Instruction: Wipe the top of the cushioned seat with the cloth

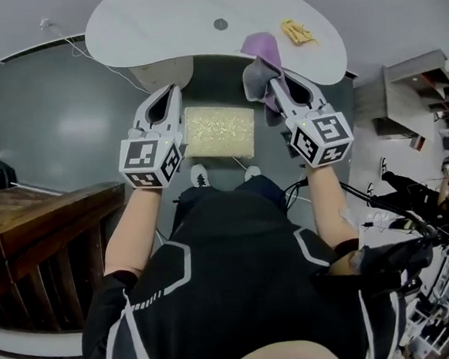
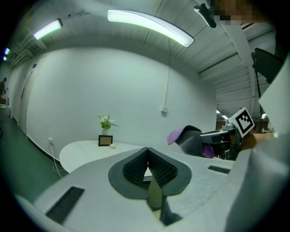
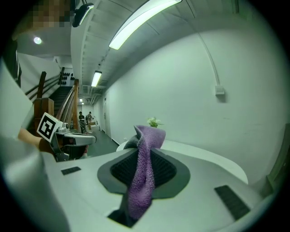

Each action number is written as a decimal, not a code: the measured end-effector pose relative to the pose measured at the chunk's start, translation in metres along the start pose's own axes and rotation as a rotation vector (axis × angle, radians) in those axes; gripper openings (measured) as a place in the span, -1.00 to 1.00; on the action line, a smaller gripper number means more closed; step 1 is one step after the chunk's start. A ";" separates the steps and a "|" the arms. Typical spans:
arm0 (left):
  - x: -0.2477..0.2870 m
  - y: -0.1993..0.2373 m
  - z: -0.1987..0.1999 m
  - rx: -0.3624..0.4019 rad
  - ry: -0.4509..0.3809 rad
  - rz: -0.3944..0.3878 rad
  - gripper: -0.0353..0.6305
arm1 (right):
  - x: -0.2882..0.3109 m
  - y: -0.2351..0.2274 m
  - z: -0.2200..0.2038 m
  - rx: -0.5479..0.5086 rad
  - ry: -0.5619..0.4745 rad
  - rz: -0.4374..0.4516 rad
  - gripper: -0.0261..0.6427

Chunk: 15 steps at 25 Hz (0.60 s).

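Below the person, between both tongs, sits the seat (image 1: 219,133). Its left edge is cut off by the left tongs (image 1: 172,90), which are clenched on nothing. The right tongs (image 1: 273,82) grip the cloth (image 1: 260,60), and its bunched folds hide their tips. The cloth shows beside the seat's far right corner. The white surface (image 1: 197,22) stands beyond the seat's far edge, with open floor (image 1: 50,126) to the left.

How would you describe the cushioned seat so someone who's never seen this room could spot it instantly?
Find the big white rounded table at the top of the head view. Just below its near edge, between the left gripper and the right gripper, sits the cushioned seat. It's the only pale yellow, square, textured pad; the nearby cloth is purple.
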<state>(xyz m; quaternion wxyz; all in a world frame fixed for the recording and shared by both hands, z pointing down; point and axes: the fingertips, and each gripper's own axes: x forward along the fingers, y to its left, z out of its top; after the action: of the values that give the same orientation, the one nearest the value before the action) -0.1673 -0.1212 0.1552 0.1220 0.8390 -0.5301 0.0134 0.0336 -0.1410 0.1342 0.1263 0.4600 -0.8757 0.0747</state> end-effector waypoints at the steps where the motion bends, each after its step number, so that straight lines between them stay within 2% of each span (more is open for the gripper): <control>1: 0.002 0.002 -0.005 0.000 0.014 0.012 -0.88 | 0.006 -0.002 -0.003 0.004 0.008 0.014 -0.67; 12: 0.032 0.004 -0.054 -0.046 0.095 0.204 -0.88 | 0.060 -0.023 -0.058 -0.044 0.111 0.263 -0.67; 15: 0.039 0.000 -0.066 -0.063 0.090 0.239 -0.88 | 0.077 -0.027 -0.079 -0.058 0.154 0.349 -0.67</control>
<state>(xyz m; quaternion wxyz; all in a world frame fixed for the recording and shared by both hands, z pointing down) -0.1428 -0.1413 0.2256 0.1696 0.7641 -0.6205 0.0485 0.0258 -0.1972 0.2328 0.1912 0.2904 -0.9317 0.1053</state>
